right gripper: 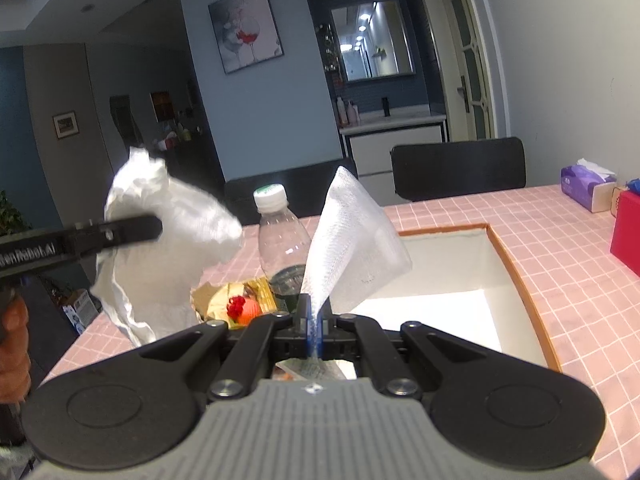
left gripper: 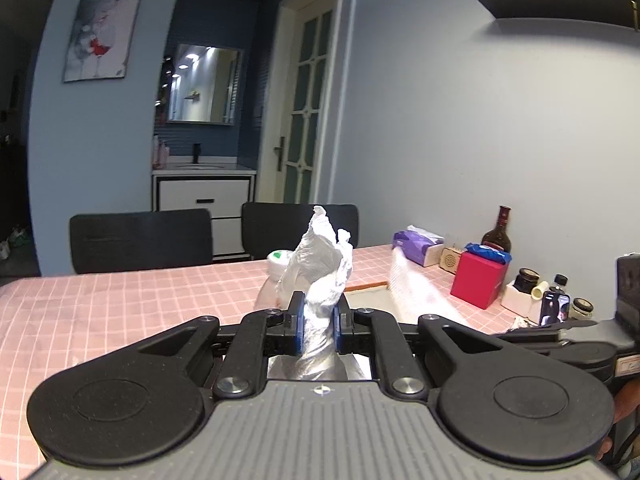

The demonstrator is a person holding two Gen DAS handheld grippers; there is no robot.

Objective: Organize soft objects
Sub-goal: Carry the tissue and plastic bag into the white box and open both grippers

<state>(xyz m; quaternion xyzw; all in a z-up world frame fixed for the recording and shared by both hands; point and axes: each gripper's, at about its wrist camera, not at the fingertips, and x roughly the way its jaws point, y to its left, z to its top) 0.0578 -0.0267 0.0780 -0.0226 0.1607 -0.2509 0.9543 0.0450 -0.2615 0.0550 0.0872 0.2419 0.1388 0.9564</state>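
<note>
My left gripper [left gripper: 318,320] is shut on a crumpled white plastic bag [left gripper: 320,258], whose bunched top sticks up above the fingers. In the right wrist view that bag [right gripper: 168,236] hangs at the left from the left gripper [right gripper: 156,227], above the table edge. My right gripper [right gripper: 314,328] is shut on a white mesh cloth [right gripper: 352,240], which fans upward over a white box with an orange rim [right gripper: 516,276]. The mesh cloth [left gripper: 408,280] also shows blurred in the left wrist view. Whether bag and cloth are joined cannot be told.
A clear water bottle [right gripper: 280,240] and a gold snack packet [right gripper: 240,304] stand on the pink checked tablecloth [left gripper: 120,300]. By the wall are a purple tissue pack [left gripper: 418,246], a red box [left gripper: 478,280], a dark bottle [left gripper: 498,232], jars and a phone [left gripper: 554,308]. Two black chairs [left gripper: 140,238] stand behind.
</note>
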